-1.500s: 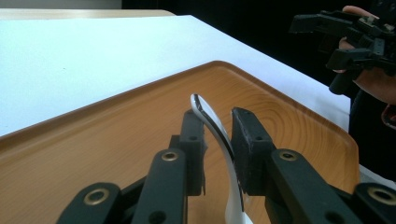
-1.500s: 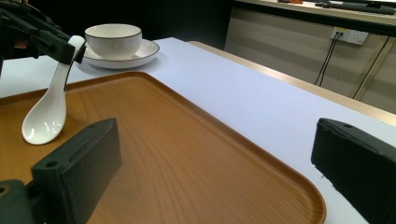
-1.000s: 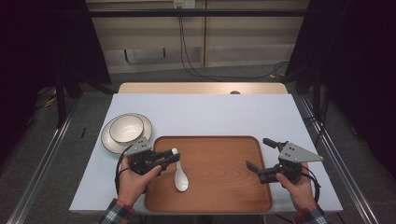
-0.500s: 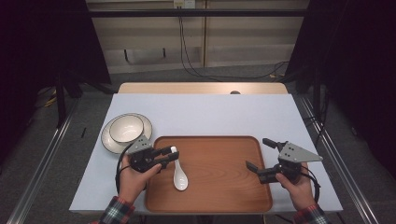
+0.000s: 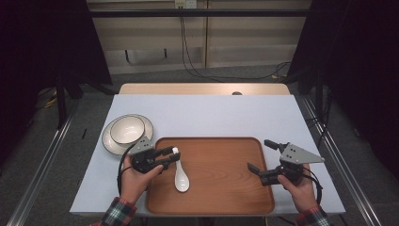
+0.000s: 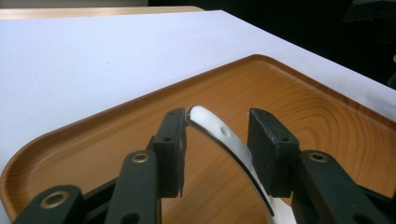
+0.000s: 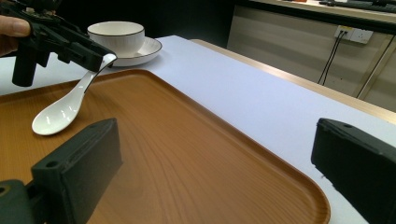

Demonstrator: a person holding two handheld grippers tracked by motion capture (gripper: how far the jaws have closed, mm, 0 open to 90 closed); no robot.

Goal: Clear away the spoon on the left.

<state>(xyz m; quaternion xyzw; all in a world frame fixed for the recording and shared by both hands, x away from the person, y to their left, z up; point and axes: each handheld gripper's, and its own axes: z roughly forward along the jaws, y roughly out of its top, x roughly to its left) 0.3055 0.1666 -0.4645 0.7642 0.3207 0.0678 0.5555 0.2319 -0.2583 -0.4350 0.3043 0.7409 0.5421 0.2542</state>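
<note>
A white ceramic spoon (image 5: pixel 181 178) lies in the wooden tray (image 5: pixel 221 200), its bowl on the tray floor and its handle rising toward the back. My left gripper (image 5: pixel 170 156) is open at the tray's left edge. In the left gripper view the spoon handle (image 6: pixel 219 135) crosses the gap between the jaws; its tip touches the left pad (image 6: pixel 173 140) and it stands apart from the right pad. My right gripper (image 5: pixel 263 156) is wide open over the tray's right edge, with nothing between its jaws. From the right gripper view the spoon (image 7: pixel 65 109) and the left gripper (image 7: pixel 93 53) show at the far left.
A white bowl (image 5: pixel 127 128) with a dark rim sits on a matching plate (image 5: pixel 112 141) at the left of the pale table (image 5: pixel 211 113), just behind the left gripper. The bowl (image 7: pixel 116 33) also shows far off in the right gripper view. Cables hang behind the table.
</note>
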